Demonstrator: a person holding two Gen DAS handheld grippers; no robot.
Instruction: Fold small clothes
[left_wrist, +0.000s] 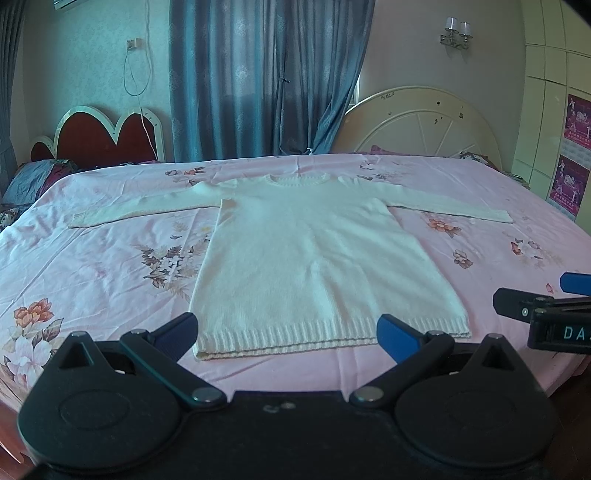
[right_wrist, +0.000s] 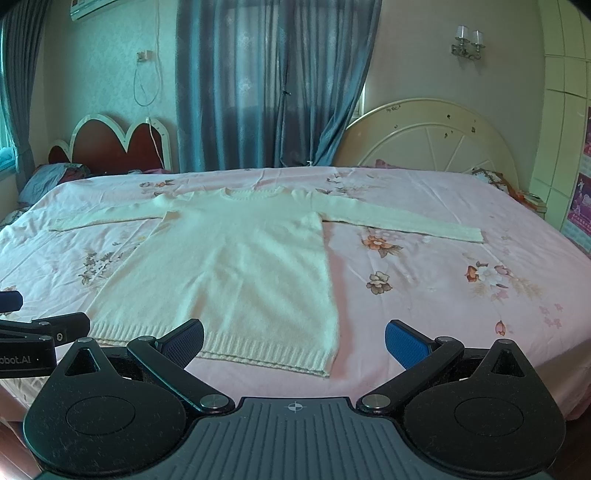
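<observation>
A cream knitted sweater (left_wrist: 317, 258) lies flat on the bed (left_wrist: 110, 266), front side down or up I cannot tell, its round neck at the far end and its ribbed hem (left_wrist: 332, 334) at the near edge. Both sleeves are stretched straight out, the left sleeve (left_wrist: 140, 208) toward the red headboard (left_wrist: 99, 136) and the right sleeve (left_wrist: 454, 206) toward the cream headboard (left_wrist: 424, 122). The sheet under it is pink with printed flowers.

The left claw (left_wrist: 288, 332) hovers at the near edge of the bed just before the hem, its blue-padded fingers wide apart and holding nothing; the hem's width sits between them. The right claw (right_wrist: 293, 341) hangs beside it to the right, also spread wide and empty, its left finger over the hem's right part and its right finger over bare sheet. Neither claw touches the sweater as far as I can see.

Grey-blue curtains (right_wrist: 273, 85) hang on the far wall, with a wall lamp (right_wrist: 467, 42) to their right.
</observation>
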